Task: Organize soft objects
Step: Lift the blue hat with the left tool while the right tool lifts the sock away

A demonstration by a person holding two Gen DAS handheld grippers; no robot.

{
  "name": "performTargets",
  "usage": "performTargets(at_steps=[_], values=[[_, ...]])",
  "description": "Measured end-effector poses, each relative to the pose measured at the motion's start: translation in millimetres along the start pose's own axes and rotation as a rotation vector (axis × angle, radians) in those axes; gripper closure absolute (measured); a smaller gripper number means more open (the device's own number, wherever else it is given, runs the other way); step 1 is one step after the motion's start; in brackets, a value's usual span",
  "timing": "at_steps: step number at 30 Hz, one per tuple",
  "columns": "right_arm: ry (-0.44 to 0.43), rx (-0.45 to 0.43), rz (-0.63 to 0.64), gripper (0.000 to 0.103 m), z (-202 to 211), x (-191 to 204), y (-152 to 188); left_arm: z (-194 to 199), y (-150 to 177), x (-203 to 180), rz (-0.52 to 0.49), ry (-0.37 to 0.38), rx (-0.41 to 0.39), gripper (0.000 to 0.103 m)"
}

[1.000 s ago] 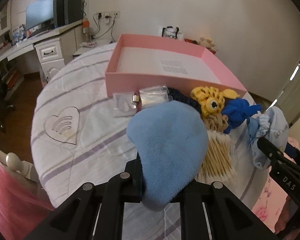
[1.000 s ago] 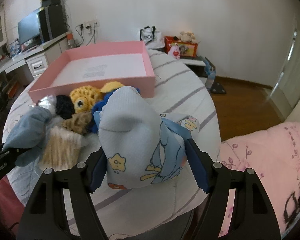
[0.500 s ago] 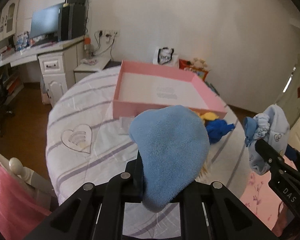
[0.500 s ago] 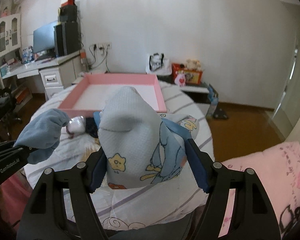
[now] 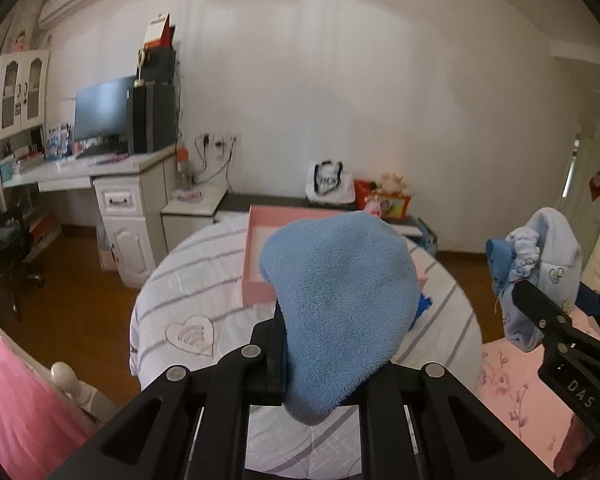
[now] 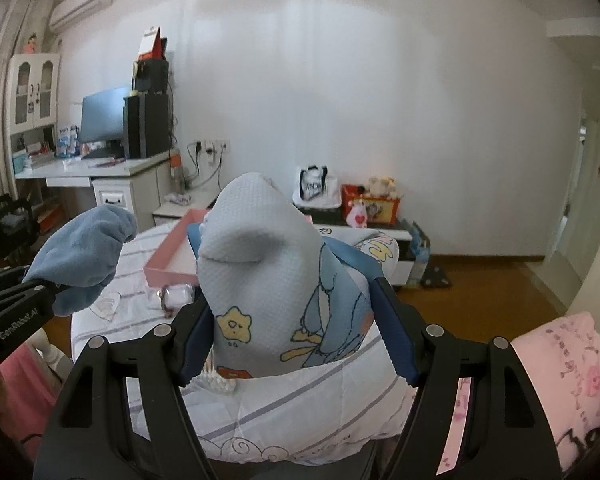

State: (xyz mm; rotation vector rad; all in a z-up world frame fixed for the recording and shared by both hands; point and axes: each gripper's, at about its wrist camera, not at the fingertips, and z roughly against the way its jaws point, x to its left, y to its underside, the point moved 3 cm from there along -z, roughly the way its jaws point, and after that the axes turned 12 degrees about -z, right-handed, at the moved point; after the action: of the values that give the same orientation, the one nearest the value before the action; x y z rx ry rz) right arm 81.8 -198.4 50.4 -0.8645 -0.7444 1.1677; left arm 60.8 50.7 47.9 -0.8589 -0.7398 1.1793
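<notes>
My left gripper (image 5: 320,364) is shut on a blue fleece cloth (image 5: 340,300) that stands up between its jaws, high above the round table (image 5: 188,292). The same cloth (image 6: 80,256) shows at the left of the right wrist view. My right gripper (image 6: 292,328) is shut on a pale blue printed fabric item (image 6: 268,280) with a star and a cartoon figure; it also appears at the right in the left wrist view (image 5: 540,264). The pink box (image 5: 256,252) lies on the table beyond both, mostly hidden behind the held cloths. Its near edge (image 6: 168,268) shows between them.
A small clear packet (image 6: 176,294) and cotton swabs (image 6: 216,376) lie on the striped tablecloth. A desk with a monitor (image 5: 100,116) stands at the left, a low shelf with a bag and toys (image 5: 380,196) against the far wall. Pink bedding (image 6: 560,380) lies at the right.
Both grippers have risen and tilted up with their cloths held. The table and pink box have dropped lower and smaller in view; the crocheted toys are now hidden behind the cloths.
</notes>
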Motion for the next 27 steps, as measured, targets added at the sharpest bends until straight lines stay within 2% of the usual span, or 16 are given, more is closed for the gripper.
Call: performTargets(at_steps=[12, 24, 26, 27], values=[[-0.014, -0.133, -0.005, 0.033, 47.3, 4.7, -12.2, 56.4, 8.5, -8.7, -0.062, -0.074, -0.132, 0.094], [-0.027, -0.204, 0.007, 0.033, 76.6, 8.3, -14.1, 62.7, 23.9, -26.6, -0.099, -0.122, -0.172, 0.094], [-0.025, -0.208, 0.006, 0.044, 76.8, 9.3, -15.3, 58.1, 25.1, -31.3, -0.099, -0.123, -0.172, 0.094], [-0.022, -0.202, 0.003, 0.059, 74.8, 9.6, -15.7, 56.9, 26.3, -32.1, -0.099, -0.119, -0.172, 0.094]])
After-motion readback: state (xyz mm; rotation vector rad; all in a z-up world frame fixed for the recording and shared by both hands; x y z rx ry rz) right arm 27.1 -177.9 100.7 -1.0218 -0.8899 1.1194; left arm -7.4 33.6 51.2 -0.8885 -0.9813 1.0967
